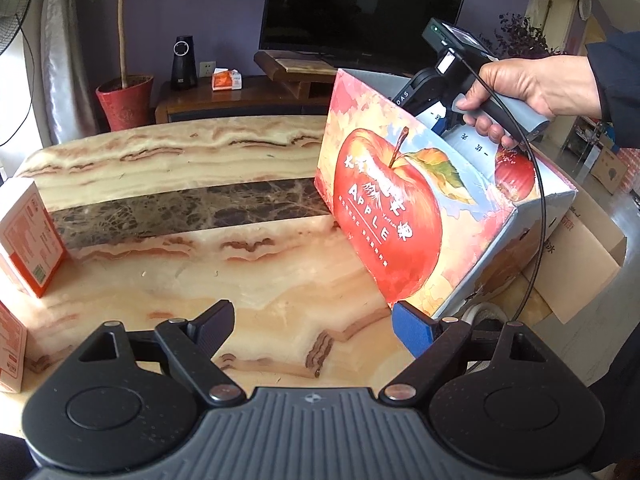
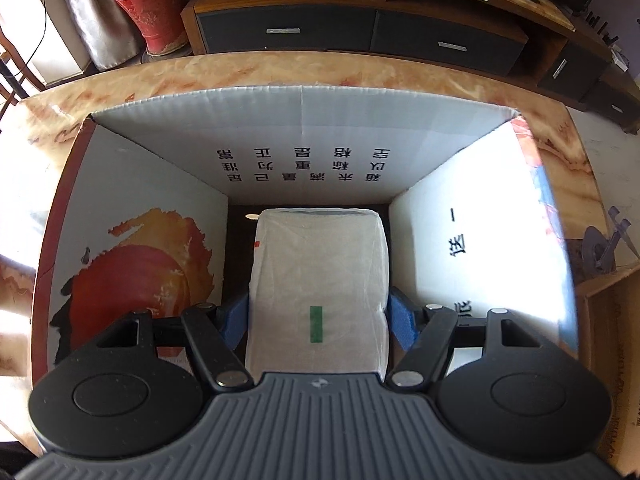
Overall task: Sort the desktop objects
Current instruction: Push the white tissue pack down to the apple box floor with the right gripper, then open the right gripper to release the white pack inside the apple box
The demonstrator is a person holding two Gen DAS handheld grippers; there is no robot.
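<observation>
Right tool [image 2: 318, 320] grips white packet [image 2: 318, 280] inside apple box [image 2: 304, 152]; left tool [image 1: 316, 326] wide.

The apple box [image 1: 404, 216] hides the right gripper's fingers in the left wrist view; only its body and the hand [image 1: 520, 88] on the handle show above the far wall. Two orange cartons [image 1: 30, 236] are cut off by the left edge. In the right wrist view the white pack [image 2: 318, 284] runs under the camera housing at its near end, and the box floor is in shadow. Sun washes out the box's right inner wall [image 2: 472, 248].
</observation>
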